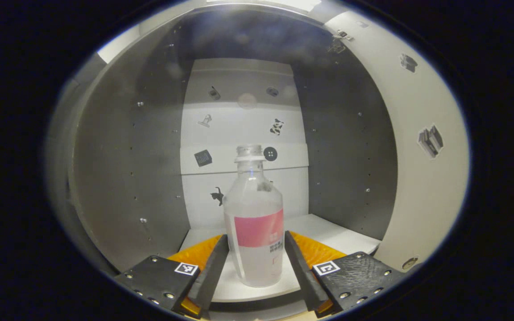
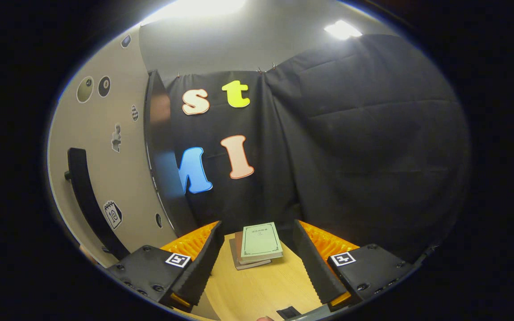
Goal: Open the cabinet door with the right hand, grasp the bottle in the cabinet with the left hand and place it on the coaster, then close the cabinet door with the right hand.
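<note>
Left gripper view: bottle (image 1: 255, 223) upright between spread hand-held gripper (image 1: 256, 261) fingers.

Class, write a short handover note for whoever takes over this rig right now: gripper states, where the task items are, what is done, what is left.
Left gripper: open, jaws either side of the bottle, not yet pressing it.
Right gripper: open, empty, over the wooden table near a stack of books.
Cabinet door is open, its handle free. The bottle stands upright on the cabinet shelf.
Done: door opened.
Left: grasp the bottle, place it on the coaster, close the door.
</note>
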Motion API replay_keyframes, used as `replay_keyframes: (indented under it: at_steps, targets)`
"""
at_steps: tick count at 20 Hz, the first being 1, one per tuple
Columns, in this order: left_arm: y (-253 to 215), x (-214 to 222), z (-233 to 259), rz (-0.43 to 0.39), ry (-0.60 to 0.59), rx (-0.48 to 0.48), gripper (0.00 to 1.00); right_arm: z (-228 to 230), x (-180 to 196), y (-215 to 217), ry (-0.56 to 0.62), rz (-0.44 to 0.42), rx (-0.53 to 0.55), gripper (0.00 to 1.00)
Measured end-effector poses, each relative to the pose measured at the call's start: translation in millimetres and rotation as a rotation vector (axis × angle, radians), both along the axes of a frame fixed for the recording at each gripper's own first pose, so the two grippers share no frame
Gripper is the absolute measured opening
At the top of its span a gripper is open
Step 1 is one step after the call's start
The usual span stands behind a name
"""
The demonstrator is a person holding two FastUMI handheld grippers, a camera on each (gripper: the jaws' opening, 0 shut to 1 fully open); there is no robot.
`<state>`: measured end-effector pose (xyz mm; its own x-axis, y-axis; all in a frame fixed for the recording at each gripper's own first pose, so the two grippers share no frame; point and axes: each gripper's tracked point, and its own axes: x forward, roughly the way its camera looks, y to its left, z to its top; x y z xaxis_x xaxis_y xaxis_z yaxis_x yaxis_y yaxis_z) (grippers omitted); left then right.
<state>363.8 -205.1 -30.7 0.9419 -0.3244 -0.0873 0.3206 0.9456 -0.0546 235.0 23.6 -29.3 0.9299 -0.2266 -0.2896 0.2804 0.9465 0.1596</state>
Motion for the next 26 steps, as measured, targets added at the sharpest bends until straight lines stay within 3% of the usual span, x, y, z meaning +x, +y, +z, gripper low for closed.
replay_keyframes:
  at_steps: [8, 17, 18, 19, 23, 24, 26]
  targets:
    - [4, -12, 7, -0.018, -0.01, -0.041, 0.73, -5, 17, 8, 0.015, 0.048, -0.038, 0.98]
    - [64, -83, 27, 0.093, -0.059, -0.048, 0.76, -3, 24, 22, -0.006, 0.188, -0.008, 0.98]
    - [72, -92, 27, 0.11, -0.06, -0.051, 0.76, -3, 24, 25, -0.008, 0.205, -0.007, 0.93]
    - [81, -103, 28, 0.127, -0.063, -0.054, 0.74, -3, 23, 26, -0.009, 0.22, -0.009, 0.98]
    - [114, -139, 28, 0.192, -0.076, -0.052, 0.72, -5, 25, 35, -0.017, 0.281, 0.02, 0.98]
    - [122, -149, 27, 0.208, -0.079, -0.048, 0.72, -6, 24, 38, -0.018, 0.295, 0.032, 0.93]
    - [137, -165, 24, 0.238, -0.075, -0.045, 0.72, -9, 23, 43, -0.015, 0.322, 0.046, 0.93]
